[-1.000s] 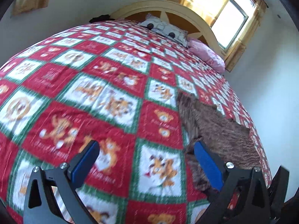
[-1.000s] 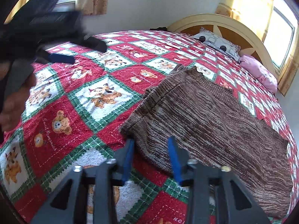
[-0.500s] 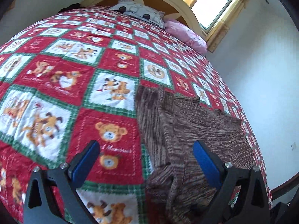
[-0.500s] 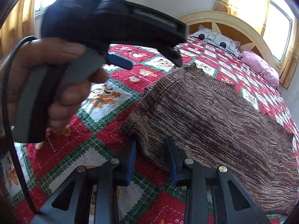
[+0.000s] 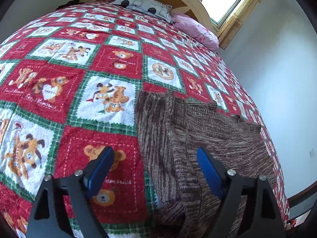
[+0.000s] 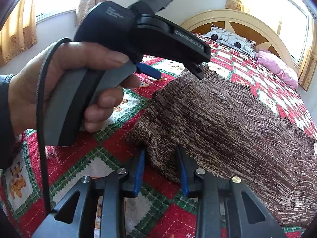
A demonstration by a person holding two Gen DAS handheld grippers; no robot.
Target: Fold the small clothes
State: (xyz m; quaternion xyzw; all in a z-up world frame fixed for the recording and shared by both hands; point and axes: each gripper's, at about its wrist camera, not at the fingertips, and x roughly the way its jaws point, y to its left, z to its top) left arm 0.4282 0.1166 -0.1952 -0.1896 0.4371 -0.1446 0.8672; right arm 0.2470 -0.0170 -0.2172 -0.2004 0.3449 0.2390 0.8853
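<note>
Sweater filled more of my left view than before, left gripper jaws wide apart above it; right gripper stayed part-open astride its corner

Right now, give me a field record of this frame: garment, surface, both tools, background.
garment: brown knit sweater, spread mostly flat on the bed, near corner bunched
surface: red, green and white teddy-bear quilt
left tool: left gripper, jaws wide open, above the sweater's left edge, holding nothing
right tool: right gripper, jaws partly open, straddling the sweater's near corner, not clamped
left hand: gripping the left tool's handle
pillows: grey patterned pillow; pink pillow beside it
headboard: cream arched headboard
</note>
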